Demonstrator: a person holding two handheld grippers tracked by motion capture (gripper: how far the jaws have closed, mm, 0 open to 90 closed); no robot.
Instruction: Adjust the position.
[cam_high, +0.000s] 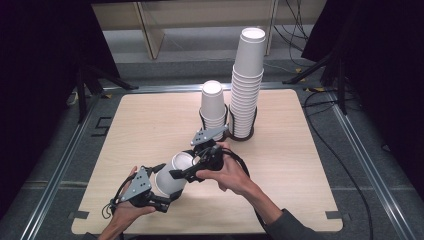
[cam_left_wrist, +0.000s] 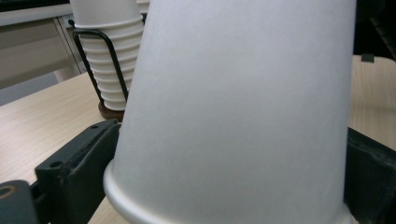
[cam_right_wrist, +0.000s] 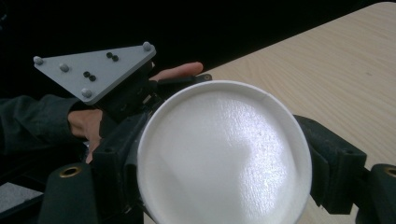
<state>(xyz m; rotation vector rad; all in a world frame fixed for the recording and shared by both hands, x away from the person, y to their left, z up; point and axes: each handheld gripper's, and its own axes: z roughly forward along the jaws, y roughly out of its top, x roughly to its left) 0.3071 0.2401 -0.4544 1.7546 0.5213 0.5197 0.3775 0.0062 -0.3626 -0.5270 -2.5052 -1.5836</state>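
Stacks (cam_high: 246, 85) of cups in wire holders stand beyond the held cup (cam_high: 172, 175).

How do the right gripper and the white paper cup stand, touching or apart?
Touching. In the right gripper view, both jaws of the right gripper press against the sides of the white paper cup, no gap.

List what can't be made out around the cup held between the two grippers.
- High view: the right gripper jaw tips, hidden by the cup.
- Left gripper view: the cup hides most of the table; its top is cut off by the upper edge.
- Right gripper view: the cup's sides, hidden behind its round end.
- Left gripper: whether its pads press the cup.
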